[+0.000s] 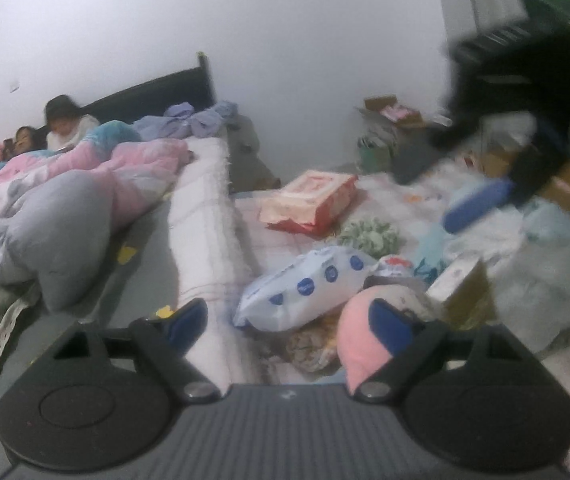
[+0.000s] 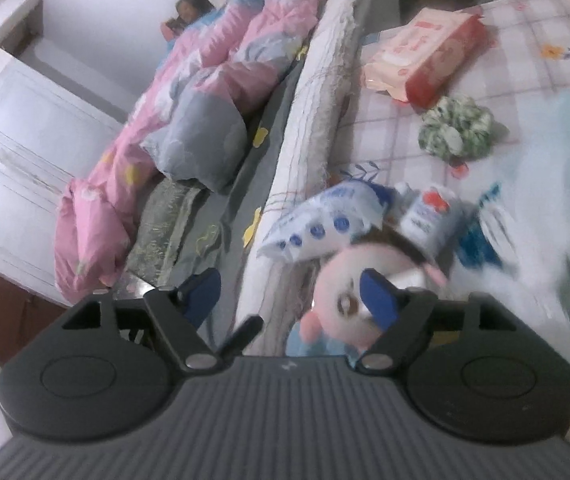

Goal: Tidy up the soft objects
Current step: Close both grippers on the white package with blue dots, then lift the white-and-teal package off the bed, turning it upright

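Note:
A pink plush toy (image 1: 359, 344) (image 2: 339, 300) with a round face lies at the near edge of the checked sheet (image 2: 525, 68). My left gripper (image 1: 289, 324) hangs open just above it, its right finger in front of the toy. My right gripper (image 2: 291, 294) is open too, its pads touching nothing and the toy partly behind its right finger. In the left wrist view the right gripper (image 1: 445, 188) shows as a dark blur at the upper right. A green fluffy thing (image 1: 369, 234) (image 2: 457, 124) and a blurred pale blue soft thing (image 2: 557, 152) lie further off.
A white and blue wipes pack (image 1: 305, 284) (image 2: 325, 216) and a red one (image 1: 309, 200) (image 2: 425, 48) lie on the sheet. To the left, two persons (image 1: 57, 124) rest under a pink quilt (image 1: 125, 172), with a grey pillow (image 1: 61, 236). Boxes (image 1: 393, 112) stand by the wall.

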Demonstrator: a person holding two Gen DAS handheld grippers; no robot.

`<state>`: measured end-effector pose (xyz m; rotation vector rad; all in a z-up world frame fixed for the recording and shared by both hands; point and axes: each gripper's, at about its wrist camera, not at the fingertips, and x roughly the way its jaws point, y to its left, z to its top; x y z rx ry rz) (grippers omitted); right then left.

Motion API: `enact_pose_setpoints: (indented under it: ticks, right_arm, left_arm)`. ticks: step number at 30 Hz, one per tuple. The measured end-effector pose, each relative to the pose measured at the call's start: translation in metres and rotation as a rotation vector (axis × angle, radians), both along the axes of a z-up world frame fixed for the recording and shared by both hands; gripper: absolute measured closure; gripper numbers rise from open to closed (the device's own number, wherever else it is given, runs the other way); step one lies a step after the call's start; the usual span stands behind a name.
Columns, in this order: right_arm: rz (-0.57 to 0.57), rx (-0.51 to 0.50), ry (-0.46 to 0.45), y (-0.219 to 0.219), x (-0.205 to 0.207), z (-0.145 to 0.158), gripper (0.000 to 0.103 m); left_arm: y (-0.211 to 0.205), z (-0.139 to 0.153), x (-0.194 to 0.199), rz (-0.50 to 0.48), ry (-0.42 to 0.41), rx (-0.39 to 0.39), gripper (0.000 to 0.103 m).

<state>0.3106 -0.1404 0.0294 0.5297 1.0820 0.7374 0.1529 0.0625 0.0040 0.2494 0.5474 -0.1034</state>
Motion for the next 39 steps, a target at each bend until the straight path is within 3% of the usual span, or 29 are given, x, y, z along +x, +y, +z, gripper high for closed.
enact_pose_setpoints:
  ticks: [8,15,20,29,32,39]
  right_arm:
    - [0.033,-0.137,0.069,0.056,0.087,-0.032,0.023]
    - [0.068,-0.208,0.166,0.086,0.12,-0.073,0.022]
    - [0.076,-0.164,0.241,0.087,0.128,-0.084,0.02]
    - [0.041,0.007,0.356,0.068,0.129,-0.085,0.02]
    - [0.044,0.074,0.359,0.066,0.127,-0.079,0.02]
    - [0.022,0.149,0.321,0.063,0.128,-0.063,0.02]
  left_arm:
    - [0.005,-0.018,0.04,-0.021,0.039,0.099,0.014]
    - [-0.003,-0.032,0.06,-0.127,0.092,0.183,0.015]
    - [-0.005,-0.04,0.072,-0.139,0.116,0.188,0.024]
    - [-0.006,-0.04,0.082,-0.149,0.115,0.212,0.024]
    - [-0.005,-0.039,0.084,-0.147,0.119,0.209,0.028]
    - [0.006,-0.022,0.088,-0.116,0.111,0.101,0.056]
